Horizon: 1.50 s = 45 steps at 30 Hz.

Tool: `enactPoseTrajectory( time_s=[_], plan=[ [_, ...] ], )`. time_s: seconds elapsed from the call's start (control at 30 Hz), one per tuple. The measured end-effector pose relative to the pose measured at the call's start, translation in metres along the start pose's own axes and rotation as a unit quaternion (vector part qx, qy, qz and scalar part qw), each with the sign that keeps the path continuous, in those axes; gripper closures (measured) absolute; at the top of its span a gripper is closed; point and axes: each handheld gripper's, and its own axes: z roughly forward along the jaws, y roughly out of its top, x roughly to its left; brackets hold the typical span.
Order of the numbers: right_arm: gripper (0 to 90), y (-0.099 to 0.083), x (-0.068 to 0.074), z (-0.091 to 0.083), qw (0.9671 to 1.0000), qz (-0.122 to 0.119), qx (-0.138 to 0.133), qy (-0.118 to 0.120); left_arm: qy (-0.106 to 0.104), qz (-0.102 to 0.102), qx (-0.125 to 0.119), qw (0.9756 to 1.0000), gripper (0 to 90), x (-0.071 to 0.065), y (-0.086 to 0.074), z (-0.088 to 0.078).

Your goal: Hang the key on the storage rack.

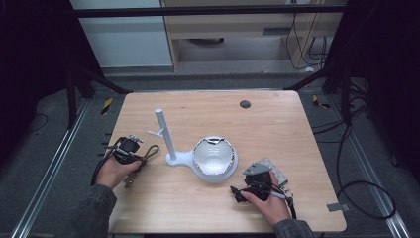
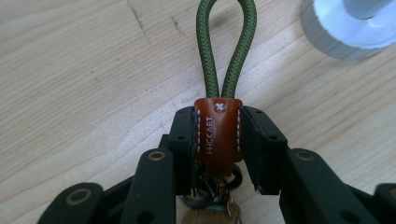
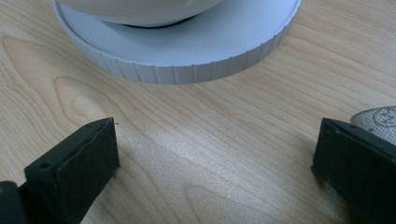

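A key fob with a brown leather tab (image 2: 218,140) and a green cord loop (image 2: 227,46) lies on the wooden table (image 1: 277,129). My left gripper (image 2: 218,126) is shut on the leather tab, one pad on each side, and the loop sticks out past the fingertips toward the white stand's base (image 2: 345,32). Keys and rings (image 2: 210,214) hang behind the tab. In the high view, the left gripper (image 1: 138,156) sits left of the stand's post (image 1: 163,131). My right gripper (image 3: 215,154) rests open on the table, nothing between its jaws, just short of the stand's round dish (image 3: 177,56).
A white bowl (image 1: 213,154) sits on the stand's round dish. The post carries short side pegs. A pale flat item (image 1: 276,172) lies beside the right hand. A small dark disc (image 1: 244,104) lies near the table's far edge.
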Motion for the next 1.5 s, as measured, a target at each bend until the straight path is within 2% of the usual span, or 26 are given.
enactPoseTrajectory(
  time_s=[0.1, 0.33, 0.53, 0.73, 0.9, 0.97, 1.0, 1.2, 1.37, 1.5],
  plan=[
    [0.3, 0.0, 0.0, 0.0, 1.0, 0.001, 0.0, 0.0, 0.001, 0.011, -0.018, 0.9998, 65.4, -0.001, -0.005, -0.008],
    [0.3, 0.0, 0.0, 0.0, 1.0, 0.0, 0.0, 0.0, -0.003, 0.041, -0.037, 0.9985, 65.4, -0.004, -0.013, -0.022],
    [0.3, 0.0, 0.0, 0.0, 1.0, 0.0, 0.0, 0.0, -0.005, 0.075, -0.06, 0.9954, 65.6, -0.013, -0.021, -0.039],
    [0.3, 0.0, 0.0, 0.0, 1.0, 0.0, 0.0, 0.0, -0.007, 0.097, -0.089, 0.9913, 65.7, -0.023, -0.028, -0.056],
    [0.3, 0.0, 0.0, 0.0, 1.0, 0.0, 0.0, 0.0, -0.01, 0.108, -0.116, 0.9873, 65.7, -0.031, -0.033, -0.072],
    [0.3, 0.0, 0.0, 0.0, 1.0, 0.001, 0.001, 0.0, -0.009, 0.11, -0.119, 0.9868, 65.7, -0.032, -0.034, -0.074],
    [0.3, 0.0, 0.0, 0.0, 1.0, 0.001, 0.001, -0.001, -0.01, 0.113, -0.129, 0.9851, 65.7, -0.035, -0.036, -0.079],
    [0.3, 0.0, 0.001, 0.0, 1.0, 0.003, 0.001, -0.002, -0.008, 0.119, -0.151, 0.9814, 65.7, -0.041, -0.043, -0.092],
    [0.2, 0.0, 0.001, 0.0, 1.0, 0.003, 0.001, -0.002, -0.012, 0.123, -0.166, 0.9785, 65.7, -0.044, -0.047, -0.099],
    [0.2, 0.0, 0.001, 0.0, 1.0, 0.004, 0.001, -0.002, -0.011, 0.128, -0.168, 0.9774, 65.7, -0.046, -0.048, -0.101]
  ],
)
